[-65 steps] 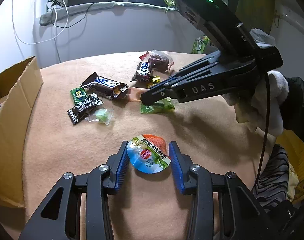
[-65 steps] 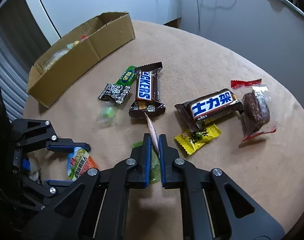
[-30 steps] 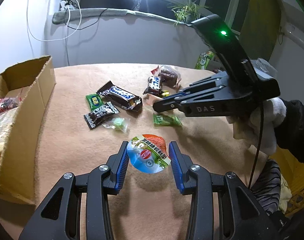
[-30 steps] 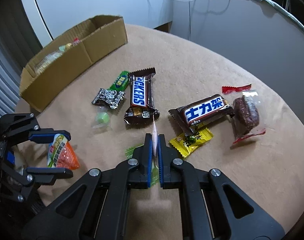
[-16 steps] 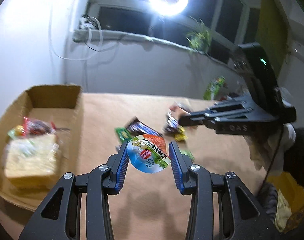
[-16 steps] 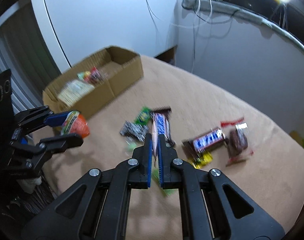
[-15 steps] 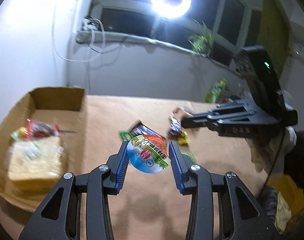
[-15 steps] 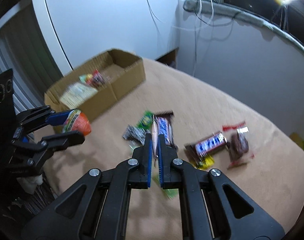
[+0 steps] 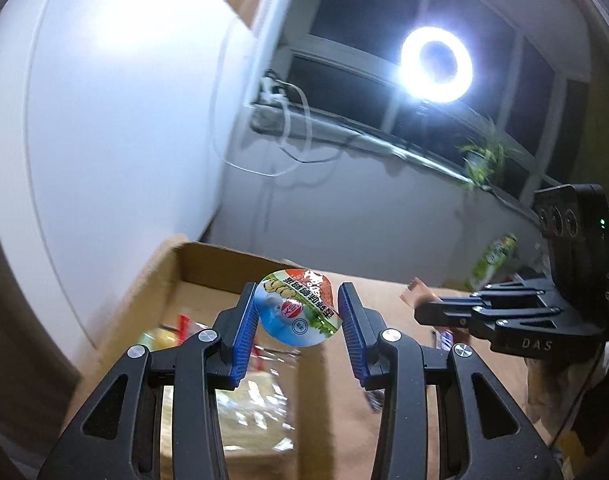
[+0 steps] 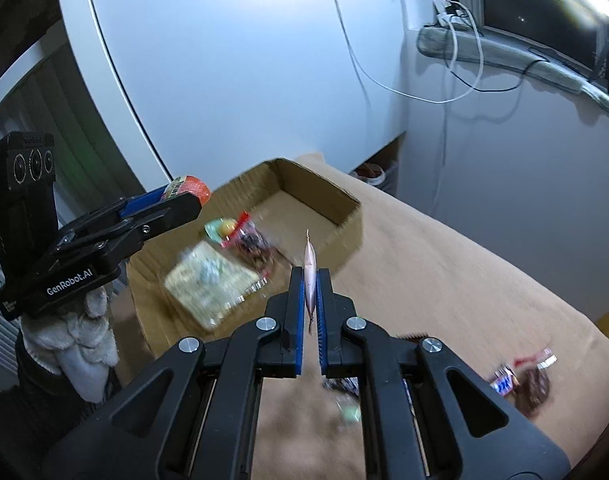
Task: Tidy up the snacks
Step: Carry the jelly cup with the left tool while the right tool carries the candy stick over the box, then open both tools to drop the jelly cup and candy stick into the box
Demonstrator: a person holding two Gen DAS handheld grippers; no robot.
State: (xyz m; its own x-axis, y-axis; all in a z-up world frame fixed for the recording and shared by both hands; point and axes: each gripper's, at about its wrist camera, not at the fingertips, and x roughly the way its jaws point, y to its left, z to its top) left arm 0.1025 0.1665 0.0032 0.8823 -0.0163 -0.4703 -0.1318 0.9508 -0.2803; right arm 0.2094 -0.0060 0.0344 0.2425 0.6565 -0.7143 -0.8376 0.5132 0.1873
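Jelly cup [image 9: 298,307] lid facing camera in left claw [image 9: 298,322], thin pink packet [image 10: 310,276] edge-on, pinched in right claw [image 10: 311,280]

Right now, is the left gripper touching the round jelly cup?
Touching. The left wrist view shows the left gripper with both blue pads pressed against the sides of the jelly cup.

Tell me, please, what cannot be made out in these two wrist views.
- Left wrist view: the packets in the cardboard box are motion-blurred and partly hidden by the left gripper.
- Right wrist view: the thin pink packet shows edge-on only, so its print is unreadable.
- Right wrist view: the loose snacks on the table are blurred.
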